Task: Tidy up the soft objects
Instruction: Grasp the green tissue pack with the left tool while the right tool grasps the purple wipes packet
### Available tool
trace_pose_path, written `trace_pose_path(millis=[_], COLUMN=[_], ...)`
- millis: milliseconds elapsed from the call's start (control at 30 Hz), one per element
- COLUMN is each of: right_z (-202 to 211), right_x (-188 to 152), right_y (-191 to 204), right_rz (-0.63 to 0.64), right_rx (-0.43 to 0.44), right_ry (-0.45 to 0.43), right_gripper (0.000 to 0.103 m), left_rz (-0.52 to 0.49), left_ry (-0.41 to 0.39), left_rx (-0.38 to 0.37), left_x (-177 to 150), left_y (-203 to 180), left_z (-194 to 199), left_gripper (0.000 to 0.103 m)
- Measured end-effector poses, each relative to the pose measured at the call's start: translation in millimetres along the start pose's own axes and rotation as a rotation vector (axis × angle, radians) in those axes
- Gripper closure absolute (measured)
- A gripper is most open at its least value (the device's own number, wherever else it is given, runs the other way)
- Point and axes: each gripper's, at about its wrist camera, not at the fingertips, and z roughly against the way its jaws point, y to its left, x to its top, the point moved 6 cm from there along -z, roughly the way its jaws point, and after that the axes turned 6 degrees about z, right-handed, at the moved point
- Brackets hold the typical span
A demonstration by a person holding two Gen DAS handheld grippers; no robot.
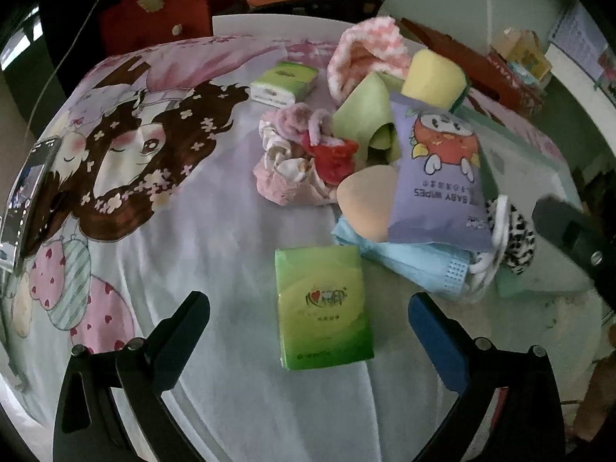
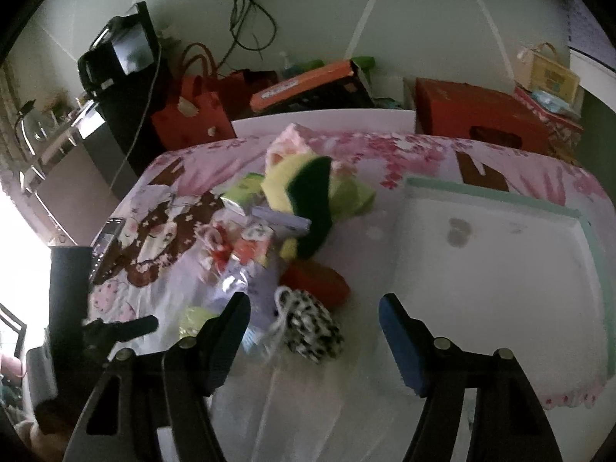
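**A:** What room did you have along the edges?

**B:** In my left wrist view the left tool (image 1: 308, 310) stood wide, nothing between its pads, over a bare stretch of the cartoon-printed cloth (image 1: 161, 161) covering the tabletop. A green tissue pack (image 1: 322, 308) lay flat on the cloth between the two fingers, untouched. Left of it the cloth was open as far as a phone (image 1: 27, 200) lying near the tabletop's left edge.

**A:** And the right?

**B:** The right tool (image 2: 313, 317) had its jaws partly drawn in but still apart, gripping nothing. A black-and-white spotted cloth (image 2: 313, 327) lay just ahead of the gap, nearer the left finger.

**A:** Any containers?

**B:** One, a white tray with a pale green rim (image 2: 500, 254), on the right side of the tabletop. I saw only a couple of grey smudges on its floor. The soft things sat in a heap beside it, outside it: a purple baby wipes pack (image 1: 435, 177), a yellow sponge (image 1: 433, 77), a green cloth (image 1: 365, 111), a blue face mask (image 1: 415, 265), a pink-and-white fluffy sock (image 1: 365, 50), a second tissue pack (image 1: 283, 81).

**A:** Anything unclear?

**B:** The right view was motion-blurred, so the pile's small pieces ran together. The mask was half buried under the wipes. The tray's near corner was cut off by the tool in the left view.
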Motion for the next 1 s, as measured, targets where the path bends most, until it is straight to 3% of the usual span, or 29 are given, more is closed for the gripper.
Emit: trace_pose_path(millis=[67, 133, 300, 500, 667, 1000], right_z=[-5, -10, -19, -27, -31, -46], right_x=[3, 3, 2, 1, 4, 17], right_y=[4, 7, 14, 17, 24, 39], right_rz=[0.014, 0.019, 0.037, 0.041, 0.062, 0.096], right_rx=[-0.001, 0.005, 0.010, 0.013, 0.016, 0.016], right_ry=[0.009, 0.021, 0.040, 0.061, 0.067, 0.081], right_gripper=[0.030, 0.030, 0.030, 0.030, 0.030, 0.030], left_rz=[-0.011, -0.019, -0.008, 0.006, 0.034, 0.094], left_ry=[0.006, 0.012, 0.033, 0.014, -0.010, -0.106], left_rx=[0.015, 0.018, 0.019, 0.019, -0.010, 0.019], left_x=[1, 1, 5, 6, 12, 31], left_y=[-1, -3, 0, 7, 19, 50], left_z=[-4, -7, -17, -15, -11, 7], left_gripper=[0.002, 0.011, 0.022, 0.053, 0.054, 0.054])
